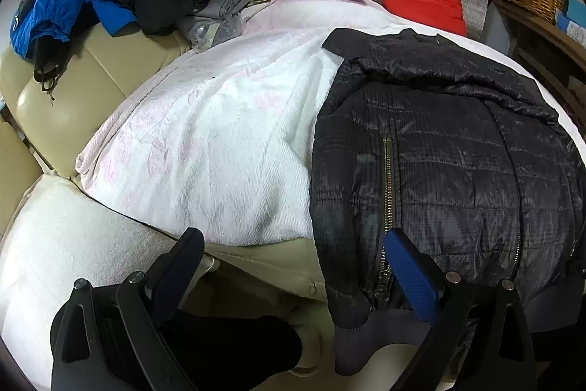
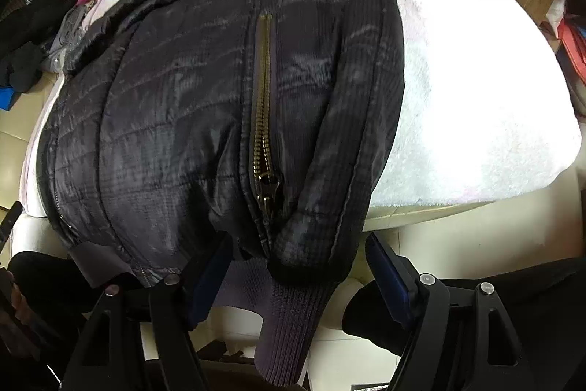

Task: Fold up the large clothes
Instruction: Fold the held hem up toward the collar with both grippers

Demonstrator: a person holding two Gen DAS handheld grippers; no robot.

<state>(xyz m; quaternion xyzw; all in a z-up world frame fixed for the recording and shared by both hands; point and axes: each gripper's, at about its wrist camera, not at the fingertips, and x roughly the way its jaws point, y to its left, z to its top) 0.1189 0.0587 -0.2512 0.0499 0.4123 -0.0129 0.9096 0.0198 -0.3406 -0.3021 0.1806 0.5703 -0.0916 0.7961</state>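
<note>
Lying folded on a white fluffy towel [image 1: 205, 149] over a cream sofa, black quilted puffer jacket [image 1: 450, 163] with brass zipper [image 2: 262, 120], left tool [image 1: 296, 262] open at its hem, right tool [image 2: 298, 266] open, straddling the ribbed cuff [image 2: 289, 314].

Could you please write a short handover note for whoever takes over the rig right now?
Left tool: open, holding nothing, near the jacket's hem, left of its zipper.
Right tool: open, holding nothing; the ribbed hem and a sleeve cuff hang between its fingers, not pinched.
Jacket: lies front up on the white towel, zipped, both sleeves already laid over the body, hem hanging over the near edge.
Done: sleeves folded in.
Left: grip the hem and probably fold the bottom up toward the collar.
</note>
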